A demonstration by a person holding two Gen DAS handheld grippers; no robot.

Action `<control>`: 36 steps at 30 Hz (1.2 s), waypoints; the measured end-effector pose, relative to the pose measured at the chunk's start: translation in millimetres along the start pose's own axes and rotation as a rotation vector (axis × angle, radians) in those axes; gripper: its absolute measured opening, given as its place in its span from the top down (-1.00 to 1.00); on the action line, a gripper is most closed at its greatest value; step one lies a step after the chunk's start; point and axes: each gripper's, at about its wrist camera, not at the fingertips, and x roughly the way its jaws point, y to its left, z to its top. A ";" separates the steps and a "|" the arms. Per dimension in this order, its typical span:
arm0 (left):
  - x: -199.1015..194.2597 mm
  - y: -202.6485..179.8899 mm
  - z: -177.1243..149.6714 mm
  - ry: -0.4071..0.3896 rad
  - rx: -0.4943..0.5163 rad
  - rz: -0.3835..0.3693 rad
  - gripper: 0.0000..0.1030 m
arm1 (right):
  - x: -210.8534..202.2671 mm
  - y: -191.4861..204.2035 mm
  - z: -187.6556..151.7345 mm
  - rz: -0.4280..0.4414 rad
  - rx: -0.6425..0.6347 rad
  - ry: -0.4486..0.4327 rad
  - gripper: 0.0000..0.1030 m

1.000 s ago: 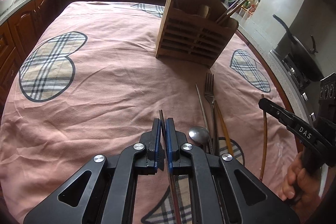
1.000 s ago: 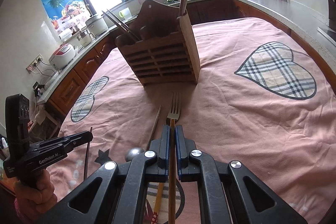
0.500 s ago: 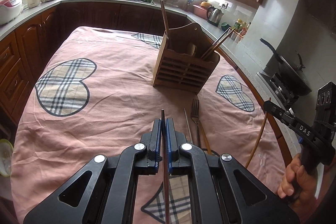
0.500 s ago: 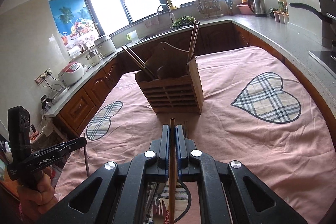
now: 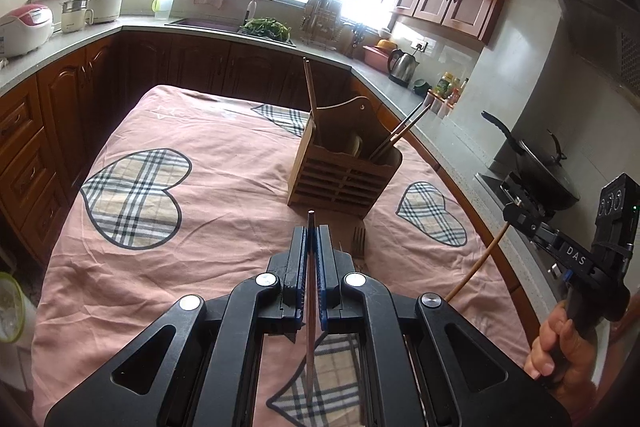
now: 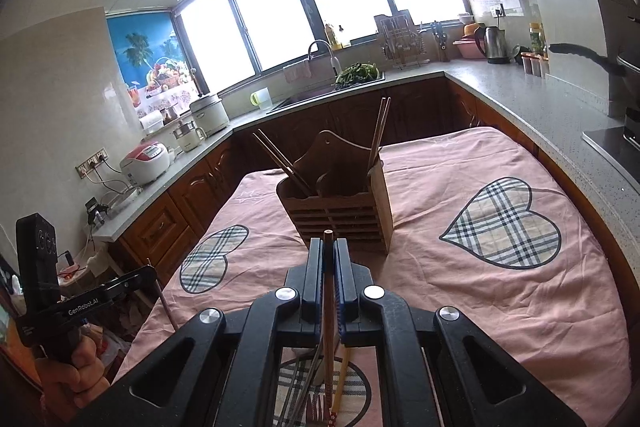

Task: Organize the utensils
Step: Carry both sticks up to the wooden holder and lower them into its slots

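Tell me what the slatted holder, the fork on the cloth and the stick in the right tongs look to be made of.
Slatted holder: wood, mid-brown with a matte look; visible grain and cut slats.
Fork: likely metal, dull grey tines; its handle is hidden.
Stick in the right tongs: a chopstick, wood or bamboo by its reddish-brown matte shaft. Lacquer cannot be ruled out.

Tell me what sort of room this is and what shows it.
A home kitchen, most likely: a sink with a faucet under the windows, a rice cooker and electric kettle on the L-shaped counter, and a wok on the stove.
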 end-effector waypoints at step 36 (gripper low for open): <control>12.8 -14.0 101.5 -0.217 0.005 -0.064 0.93 | 16.6 -12.5 88.7 0.020 0.046 -0.223 0.91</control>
